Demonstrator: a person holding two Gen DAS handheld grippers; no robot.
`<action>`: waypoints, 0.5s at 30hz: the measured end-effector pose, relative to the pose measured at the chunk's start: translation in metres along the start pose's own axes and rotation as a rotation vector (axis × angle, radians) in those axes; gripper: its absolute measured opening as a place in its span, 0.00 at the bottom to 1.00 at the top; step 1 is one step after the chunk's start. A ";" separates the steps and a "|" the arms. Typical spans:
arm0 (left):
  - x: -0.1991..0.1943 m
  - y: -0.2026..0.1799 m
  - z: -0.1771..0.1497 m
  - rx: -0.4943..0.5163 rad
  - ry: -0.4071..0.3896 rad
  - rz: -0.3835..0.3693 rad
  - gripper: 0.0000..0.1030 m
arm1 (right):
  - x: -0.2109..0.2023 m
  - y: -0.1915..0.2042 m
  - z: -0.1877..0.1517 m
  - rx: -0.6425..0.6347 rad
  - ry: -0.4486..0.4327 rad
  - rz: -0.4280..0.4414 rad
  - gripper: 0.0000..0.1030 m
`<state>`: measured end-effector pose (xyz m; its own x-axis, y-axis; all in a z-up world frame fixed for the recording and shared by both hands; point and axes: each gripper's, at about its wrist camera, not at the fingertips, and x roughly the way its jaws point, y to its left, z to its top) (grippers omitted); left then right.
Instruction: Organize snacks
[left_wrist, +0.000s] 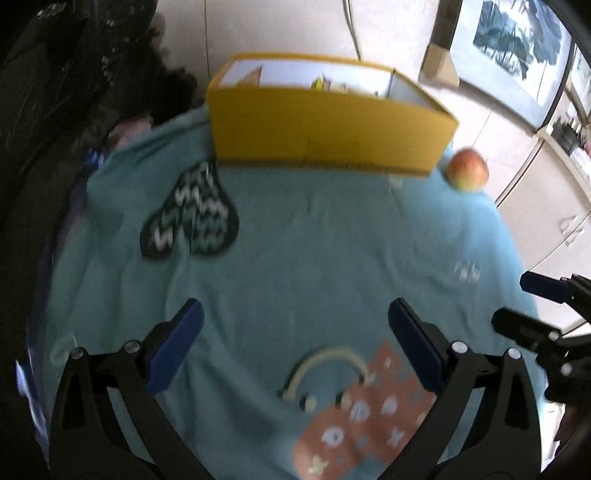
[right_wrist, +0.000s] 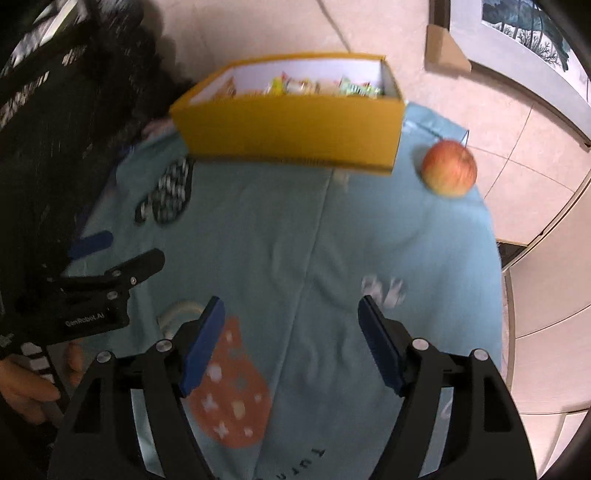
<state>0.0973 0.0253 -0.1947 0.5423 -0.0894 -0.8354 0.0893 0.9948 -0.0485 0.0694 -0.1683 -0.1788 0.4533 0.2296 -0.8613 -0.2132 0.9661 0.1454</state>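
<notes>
A yellow box (left_wrist: 328, 140) (right_wrist: 295, 129) stands at the far edge of a teal patterned cloth (left_wrist: 314, 258) (right_wrist: 295, 240); several wrapped snacks (right_wrist: 321, 88) lie inside it. An apple (left_wrist: 468, 170) (right_wrist: 449, 168) rests on the cloth just right of the box. My left gripper (left_wrist: 295, 325) hovers open over the near cloth, nothing between its blue pads. My right gripper (right_wrist: 291, 317) is open too and holds nothing. Each gripper shows at the edge of the other's view: the right gripper (left_wrist: 524, 302), and the left gripper (right_wrist: 122, 254) with a hand (right_wrist: 22, 384) on its handle.
The cloth covers a small table whose right edge drops to a tiled floor (right_wrist: 535, 147). Dark bags or clothing (left_wrist: 55, 110) crowd the left side. A framed picture (left_wrist: 517, 48) leans at the far right, a cardboard piece (right_wrist: 443, 48) beside it.
</notes>
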 end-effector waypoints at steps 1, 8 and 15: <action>0.002 0.000 -0.010 0.000 0.009 0.003 0.98 | 0.006 0.002 -0.009 0.004 0.006 -0.003 0.73; 0.004 -0.002 -0.046 0.005 0.047 0.002 0.98 | 0.021 0.003 -0.033 0.029 0.042 -0.020 0.73; -0.034 -0.005 -0.024 -0.008 -0.081 0.057 0.98 | -0.007 0.009 -0.016 0.004 -0.054 -0.049 0.73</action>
<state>0.0585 0.0248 -0.1789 0.6119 -0.0363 -0.7901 0.0500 0.9987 -0.0072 0.0501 -0.1633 -0.1794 0.5093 0.1874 -0.8399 -0.1855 0.9770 0.1055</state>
